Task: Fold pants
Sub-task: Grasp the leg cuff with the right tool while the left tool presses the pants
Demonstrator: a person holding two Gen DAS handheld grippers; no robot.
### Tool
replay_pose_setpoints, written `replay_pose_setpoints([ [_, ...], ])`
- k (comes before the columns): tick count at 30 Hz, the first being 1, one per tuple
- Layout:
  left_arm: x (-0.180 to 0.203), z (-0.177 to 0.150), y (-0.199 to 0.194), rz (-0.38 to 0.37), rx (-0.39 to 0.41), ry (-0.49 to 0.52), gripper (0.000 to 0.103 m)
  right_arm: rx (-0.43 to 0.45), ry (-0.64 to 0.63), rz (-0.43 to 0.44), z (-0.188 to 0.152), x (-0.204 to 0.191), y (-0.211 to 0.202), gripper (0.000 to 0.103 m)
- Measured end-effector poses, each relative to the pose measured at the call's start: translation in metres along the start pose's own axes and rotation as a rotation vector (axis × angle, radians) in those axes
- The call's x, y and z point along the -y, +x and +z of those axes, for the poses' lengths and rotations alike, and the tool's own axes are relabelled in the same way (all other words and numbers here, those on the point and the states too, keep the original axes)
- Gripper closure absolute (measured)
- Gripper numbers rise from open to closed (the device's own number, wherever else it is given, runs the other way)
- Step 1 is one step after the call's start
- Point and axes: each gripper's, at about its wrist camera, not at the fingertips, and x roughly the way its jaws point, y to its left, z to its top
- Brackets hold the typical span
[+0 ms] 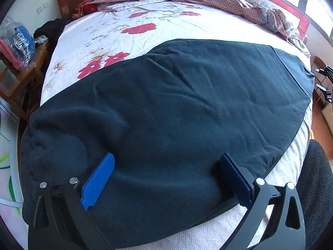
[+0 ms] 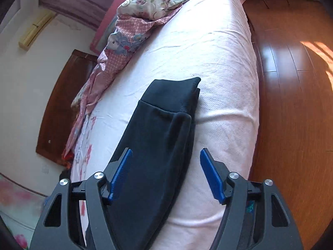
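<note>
Both claws stand wide open with nothing in them: our left claw (image 1: 166,179) hovers over the broad end of the dark pants (image 1: 177,104), which lie flat along the near edge of the bed (image 1: 145,16), and our right claw (image 2: 165,175) sits over their narrow cuff end. We judge a fold is about to start; next each claw must close on the pants' near edge.

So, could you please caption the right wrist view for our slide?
Open right gripper poised over the cuffed end of dark pants lying on a pink-sheeted bed.
</note>
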Motion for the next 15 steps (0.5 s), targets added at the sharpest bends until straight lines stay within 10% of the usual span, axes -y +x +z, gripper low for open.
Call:
replay_pose_setpoints([
  [2,0.001,0.000,0.000,0.006,-0.006,0.005,0.002,0.000,0.002,-0.047,0.007,0.003,0.011,0.043],
  [5,0.003,0.001,0.001,0.021,-0.017,0.012,0.002,-0.040,-0.041,-0.125,0.013,-0.008,0.031,0.091],
  [11,0.006,0.001,0.001,0.033,-0.020,0.021,0.002,0.058,-0.201,0.112,0.023,-0.053,0.008,0.096],
  [15,0.007,0.002,0.002,0.036,-0.018,0.018,0.002,-0.052,-0.105,-0.059,0.026,-0.012,0.040,0.095],
])
